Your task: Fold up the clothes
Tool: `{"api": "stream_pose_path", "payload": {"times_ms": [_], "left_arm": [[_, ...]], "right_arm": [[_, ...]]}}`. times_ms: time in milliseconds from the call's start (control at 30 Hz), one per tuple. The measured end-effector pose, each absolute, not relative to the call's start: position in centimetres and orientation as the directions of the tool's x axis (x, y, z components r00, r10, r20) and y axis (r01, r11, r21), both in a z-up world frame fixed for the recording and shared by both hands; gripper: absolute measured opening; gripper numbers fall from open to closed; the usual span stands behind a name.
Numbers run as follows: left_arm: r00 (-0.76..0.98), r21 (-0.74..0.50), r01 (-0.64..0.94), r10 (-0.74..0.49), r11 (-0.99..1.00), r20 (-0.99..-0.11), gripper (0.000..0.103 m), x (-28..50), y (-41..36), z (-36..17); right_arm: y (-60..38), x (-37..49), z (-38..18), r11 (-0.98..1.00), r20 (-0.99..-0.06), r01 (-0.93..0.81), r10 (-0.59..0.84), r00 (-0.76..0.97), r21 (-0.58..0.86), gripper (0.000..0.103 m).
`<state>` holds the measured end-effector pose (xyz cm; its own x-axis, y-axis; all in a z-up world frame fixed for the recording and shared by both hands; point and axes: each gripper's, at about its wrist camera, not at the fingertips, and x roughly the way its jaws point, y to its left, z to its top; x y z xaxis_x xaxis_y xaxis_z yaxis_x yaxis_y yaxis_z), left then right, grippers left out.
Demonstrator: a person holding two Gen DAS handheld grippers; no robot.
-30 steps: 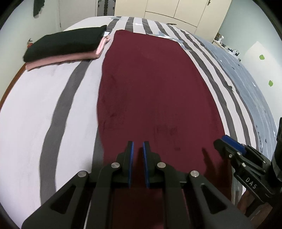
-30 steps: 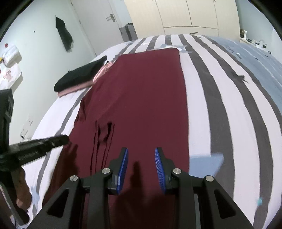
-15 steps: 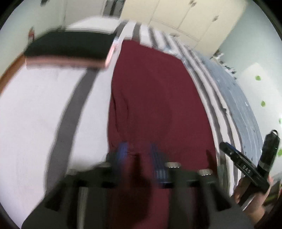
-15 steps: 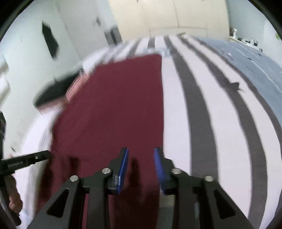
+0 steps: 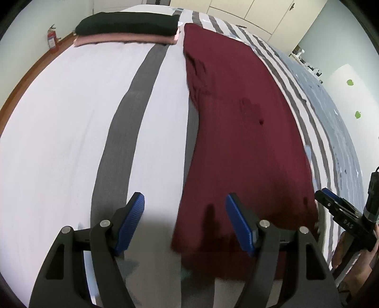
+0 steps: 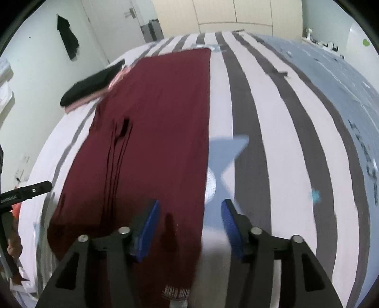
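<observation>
A maroon garment (image 5: 239, 132) was seen laid out flat in a long strip on the striped bedspread (image 5: 71, 123), running from the near edge of the bed toward the far end. At its far left corner, a folded black garment (image 5: 128, 22) was stacked on a folded pink garment (image 5: 123, 39), the pile lying just beside the maroon cloth. The left gripper (image 5: 184, 220) was held above the near left edge of the maroon garment, its blue pads (image 5: 129, 222) set wide apart after having just been opening; nothing was gripped, one pad being over bare sheet and the other over the cloth. The right gripper (image 6: 188, 225) was held above the near right edge of the same garment, its jaws likewise having just been opening and standing apart, with the cloth's edge seen between them but not pinched. A pale blue star (image 6: 227, 151) printed on the bedspread was seen just beside that edge.
</observation>
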<state>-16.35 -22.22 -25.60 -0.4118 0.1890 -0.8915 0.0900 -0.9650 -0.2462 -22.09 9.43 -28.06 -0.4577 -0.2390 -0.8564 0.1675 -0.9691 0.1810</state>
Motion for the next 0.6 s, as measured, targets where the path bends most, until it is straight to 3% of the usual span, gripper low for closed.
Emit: {"api": "stream_pose_path", "payload": {"times_ms": [200, 600], "left_arm": [[-0.42, -0.266, 0.079, 0.21, -0.961, -0.883, 0.067, -14.3, -23.5, -26.5], [-0.442, -0.257, 0.047, 0.211, -0.965, -0.872, 0.061, -13.8, -23.6, -28.2]], "right_arm": [[9.5, -19.1, -29.0, -0.971, -0.867, 0.131, -0.238, -0.437, 0.2, 0.062], [9.5, -18.3, -30.8, -0.96, -0.849, 0.11, -0.278, -0.45, 0.257, 0.065]]}}
